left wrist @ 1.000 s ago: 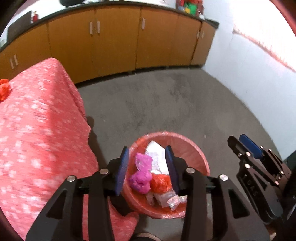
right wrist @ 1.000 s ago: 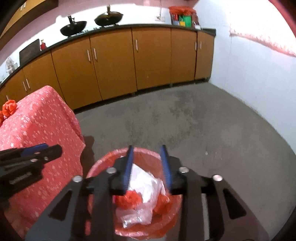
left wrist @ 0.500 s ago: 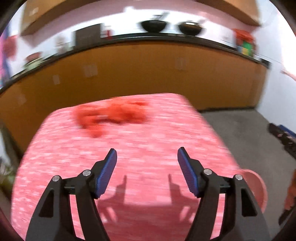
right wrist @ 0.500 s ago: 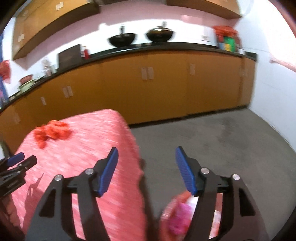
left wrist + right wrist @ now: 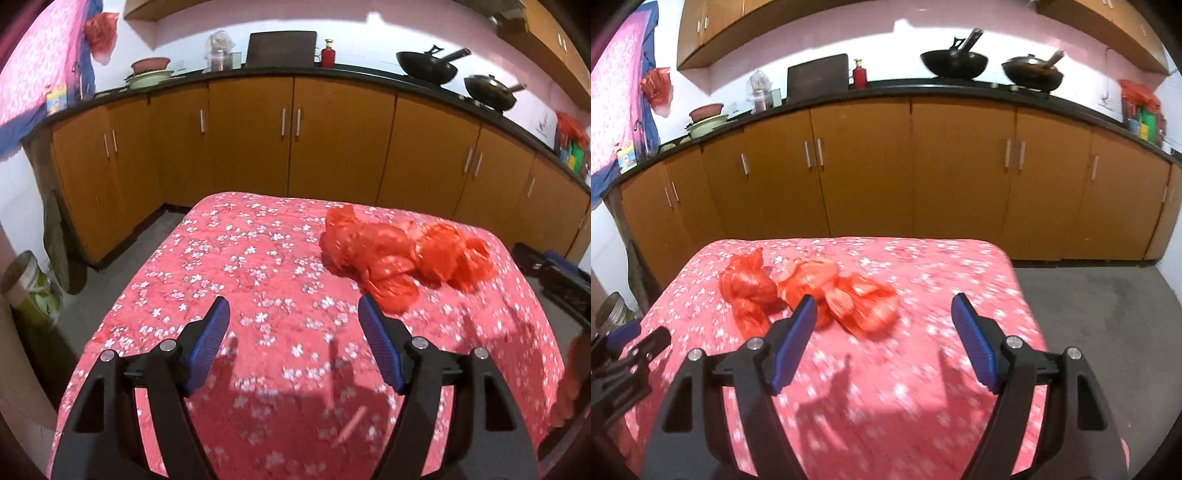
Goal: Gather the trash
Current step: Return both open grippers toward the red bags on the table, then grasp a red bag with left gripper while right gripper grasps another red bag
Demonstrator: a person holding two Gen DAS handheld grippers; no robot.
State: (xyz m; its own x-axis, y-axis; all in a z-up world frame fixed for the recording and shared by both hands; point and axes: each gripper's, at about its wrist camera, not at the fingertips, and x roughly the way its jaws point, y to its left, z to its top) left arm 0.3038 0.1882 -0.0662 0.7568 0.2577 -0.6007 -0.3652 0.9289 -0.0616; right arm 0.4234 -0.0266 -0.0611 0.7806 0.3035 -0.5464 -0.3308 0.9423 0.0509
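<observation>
Both the left gripper (image 5: 291,345) and right gripper (image 5: 882,341), jaws just spread and empty, face the crumpled red plastic bags (image 5: 402,256) on the flowered pink tablecloth (image 5: 236,258), probably light, soft, slippery, best pinched at a bunched knot.

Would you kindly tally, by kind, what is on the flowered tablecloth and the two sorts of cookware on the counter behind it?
Crumpled red plastic bags on the tablecloth: about 3, bunched together, so the exact number is unclear
Black woks on the counter: 2
Red bottle on the counter: 1
Total: about 6
</observation>
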